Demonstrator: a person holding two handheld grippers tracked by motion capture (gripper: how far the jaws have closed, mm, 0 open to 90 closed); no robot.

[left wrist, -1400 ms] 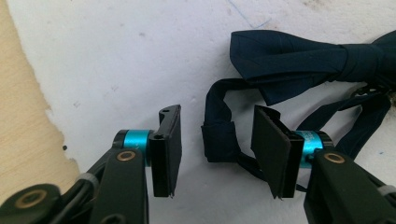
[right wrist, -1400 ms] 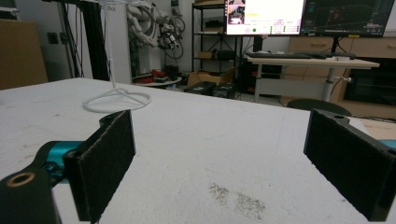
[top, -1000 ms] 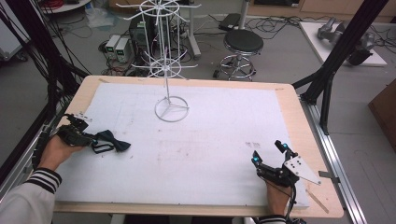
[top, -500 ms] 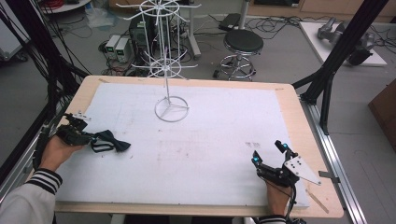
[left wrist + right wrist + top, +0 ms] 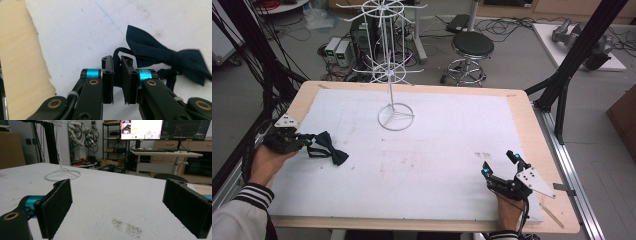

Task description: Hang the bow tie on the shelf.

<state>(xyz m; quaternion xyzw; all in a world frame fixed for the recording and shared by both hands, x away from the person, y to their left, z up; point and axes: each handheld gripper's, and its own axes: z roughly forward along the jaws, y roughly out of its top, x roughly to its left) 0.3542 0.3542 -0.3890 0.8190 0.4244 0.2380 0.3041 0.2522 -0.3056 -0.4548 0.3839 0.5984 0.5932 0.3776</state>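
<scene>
A: What is seen at the left edge of the table?

B: The left gripper point(image 5: 302, 140) is held low over the white mat point(image 5: 437, 150), close to its left border. In the left gripper view its jaws are drawn nearly together, with only a narrow slit left between the flat black pads point(image 5: 108, 75). A thin dark strap loop point(image 5: 117, 53) of the bow tie point(image 5: 326, 147) is caught between the jaw tips. The bow tie itself is laid flat on the mat just beyond the tips. It is navy, of soft matte cloth, pinched at a central knot with two flared wings.

A: And in the middle?

B: A white wire display stand point(image 5: 391, 60) is set upright on the far part of the mat. A round ring base, a slim pole and tiers of spoked hooks are seen on it. The mat is pale, faintly scuffed, and speckled with dark marks.

A: The right side?

B: The right gripper point(image 5: 500, 163) is held near the mat's front right corner, well apart from the bow tie. Its jaws are spread wide and nothing is held between the coarse black pads point(image 5: 58, 202)
</scene>
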